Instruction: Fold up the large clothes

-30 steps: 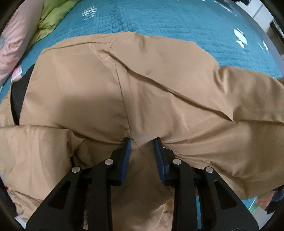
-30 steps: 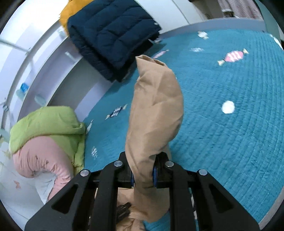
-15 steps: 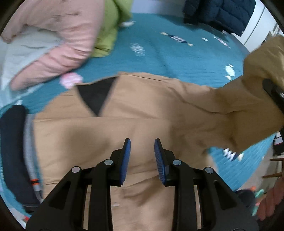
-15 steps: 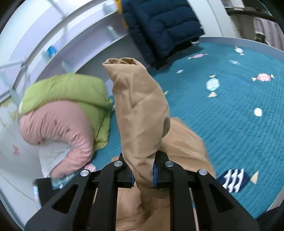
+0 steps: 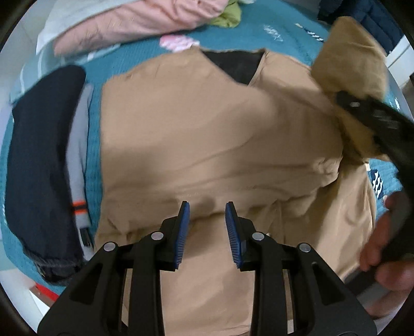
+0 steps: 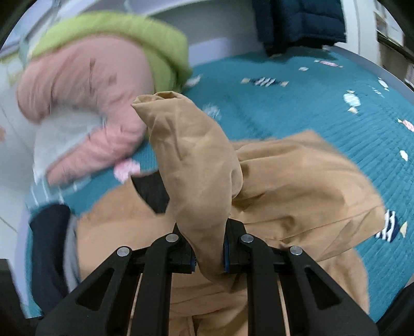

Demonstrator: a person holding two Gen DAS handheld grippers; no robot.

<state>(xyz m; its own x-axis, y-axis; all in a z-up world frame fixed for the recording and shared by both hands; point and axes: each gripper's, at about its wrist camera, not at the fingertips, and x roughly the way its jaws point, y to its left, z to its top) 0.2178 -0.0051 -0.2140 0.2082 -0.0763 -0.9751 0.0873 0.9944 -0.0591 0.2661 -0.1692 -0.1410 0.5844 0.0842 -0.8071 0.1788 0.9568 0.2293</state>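
On the teal bedspread (image 6: 323,108), right claw (image 6: 208,254) pinches the tan sleeve (image 6: 191,165), hiding its pads; left claw (image 5: 207,227) gapes empty.

Bedroom: quilted bedspread (image 6: 323,108), clothes piles (image 6: 85,90).

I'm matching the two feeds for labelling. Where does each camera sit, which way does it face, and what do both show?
Left wrist: on the left gripper, looking down its open fingers at the tan jacket spread on the teal bedspread; the right gripper and right hand show.
Right wrist: on the right gripper, looking along its shut fingers, which hold the jacket's sleeve raised.
Shared: jacket, bedspread, pink quilt, dark folded garment.
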